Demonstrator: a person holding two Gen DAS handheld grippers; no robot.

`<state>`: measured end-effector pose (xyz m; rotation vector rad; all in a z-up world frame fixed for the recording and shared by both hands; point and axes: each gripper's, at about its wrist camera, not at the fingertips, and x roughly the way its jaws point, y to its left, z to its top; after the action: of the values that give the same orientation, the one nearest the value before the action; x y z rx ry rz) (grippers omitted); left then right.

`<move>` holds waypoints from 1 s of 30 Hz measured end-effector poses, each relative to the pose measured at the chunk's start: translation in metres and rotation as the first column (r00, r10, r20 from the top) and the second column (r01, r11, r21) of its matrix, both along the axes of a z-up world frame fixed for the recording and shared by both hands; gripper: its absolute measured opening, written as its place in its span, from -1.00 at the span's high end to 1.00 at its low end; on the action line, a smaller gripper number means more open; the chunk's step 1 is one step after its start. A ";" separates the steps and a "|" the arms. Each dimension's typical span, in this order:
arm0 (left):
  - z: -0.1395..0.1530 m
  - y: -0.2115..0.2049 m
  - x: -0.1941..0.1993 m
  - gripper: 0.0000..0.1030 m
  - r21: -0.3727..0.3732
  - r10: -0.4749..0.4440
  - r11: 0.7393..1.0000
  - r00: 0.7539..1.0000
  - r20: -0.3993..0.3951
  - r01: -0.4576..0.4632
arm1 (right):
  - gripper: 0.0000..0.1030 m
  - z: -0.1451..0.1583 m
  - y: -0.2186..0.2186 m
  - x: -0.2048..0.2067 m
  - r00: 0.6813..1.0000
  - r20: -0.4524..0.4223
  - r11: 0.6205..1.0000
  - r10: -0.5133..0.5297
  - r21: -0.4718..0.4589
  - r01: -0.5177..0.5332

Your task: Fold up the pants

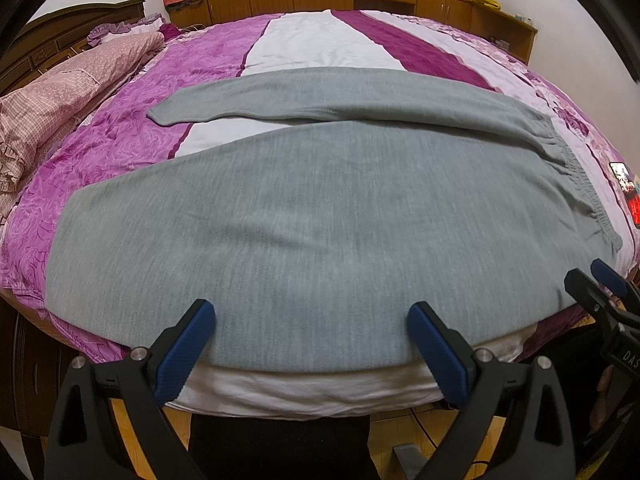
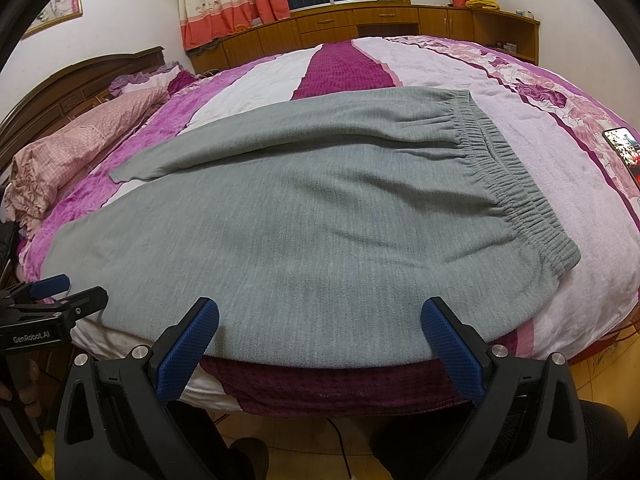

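The left gripper (image 1: 310,344) stood wide open at the bottom of the left wrist view, its two blue textured pads (image 1: 184,352) spread apart over the near edge of the grey pants (image 1: 304,208), with nothing between them. Whether the pads touched the cloth could not be told. The right gripper (image 2: 320,346) was likewise spread wide in the lower part of its own view, its dimpled blue pads (image 2: 188,350) framing the near hem of the same garment and gripping nothing. Each tool also showed in the other's camera: the right one at the lower right edge of the left view (image 1: 604,288), the left one at the lower left edge of the right view (image 2: 60,294).

The pants lay flat across the middle of both frames, a soft, finely ribbed grey knit. The gathered elastic waistband (image 2: 516,184) sat toward the right, puckered into small ridges, and the two legs ran out toward the left, the farther one tapering to a narrow cuff (image 1: 164,114).

Beneath them spread a bed cover (image 1: 120,136) in broad stripes of white, magenta and rose-patterned pink. A pink checked pillow (image 1: 68,96) with ruffled edges lay at the left. A lit phone (image 2: 622,146) rested at the right edge, apart from the waistband.
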<state>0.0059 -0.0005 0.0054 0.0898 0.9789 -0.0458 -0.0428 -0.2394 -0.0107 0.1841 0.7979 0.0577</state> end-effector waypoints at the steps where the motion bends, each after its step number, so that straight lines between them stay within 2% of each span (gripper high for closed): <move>1: 0.000 0.000 0.000 -0.93 0.000 0.000 1.000 1.000 0.000 0.000 | -0.91 0.000 0.000 0.000 1.000 0.001 1.000 -0.001 0.000 0.001; 20: 0.001 -0.010 -0.004 -0.93 0.013 -0.021 1.000 1.000 0.003 0.021 | -0.91 0.000 0.000 0.000 1.000 -0.001 1.000 -0.002 0.000 0.002; 26: 0.014 -0.006 -0.001 -0.93 0.002 -0.036 0.999 0.999 0.022 0.036 | -0.91 0.004 -0.001 0.002 1.000 0.006 0.999 -0.002 0.034 0.002; 30: 0.026 -0.004 0.003 -0.94 0.017 -0.050 0.999 0.998 0.047 0.050 | -0.91 0.017 -0.002 0.004 1.000 0.022 1.000 0.005 0.030 -0.006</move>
<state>0.0087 -0.0042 0.0316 0.1291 0.9299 -0.0817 -0.0384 -0.2412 0.0065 0.2095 0.7765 0.0769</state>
